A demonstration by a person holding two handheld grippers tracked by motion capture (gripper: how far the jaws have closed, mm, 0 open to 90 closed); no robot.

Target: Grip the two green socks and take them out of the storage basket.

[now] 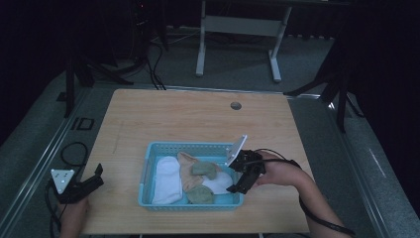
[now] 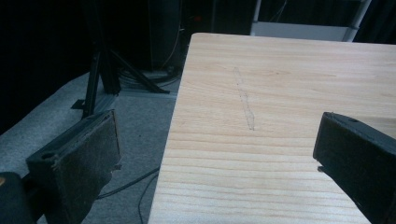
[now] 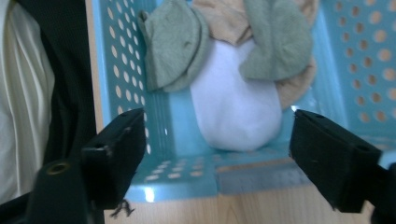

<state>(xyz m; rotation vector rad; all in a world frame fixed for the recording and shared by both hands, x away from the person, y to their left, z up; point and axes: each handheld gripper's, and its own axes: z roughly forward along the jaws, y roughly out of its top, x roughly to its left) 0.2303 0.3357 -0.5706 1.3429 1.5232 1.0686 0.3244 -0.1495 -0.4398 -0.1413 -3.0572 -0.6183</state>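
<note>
Several socks [image 1: 190, 178] lie in the blue basket [image 1: 143, 178] as we hover our right tool [image 1: 246, 174] wide and empty, left tool [image 1: 91, 179] likewise idle on the tabletop [image 1: 198, 119].

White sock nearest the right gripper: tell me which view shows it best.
The right gripper view: the white sock lies large and sharp between the open jaws, inside the blue basket. The high view shows it small, partly under green socks.
</note>
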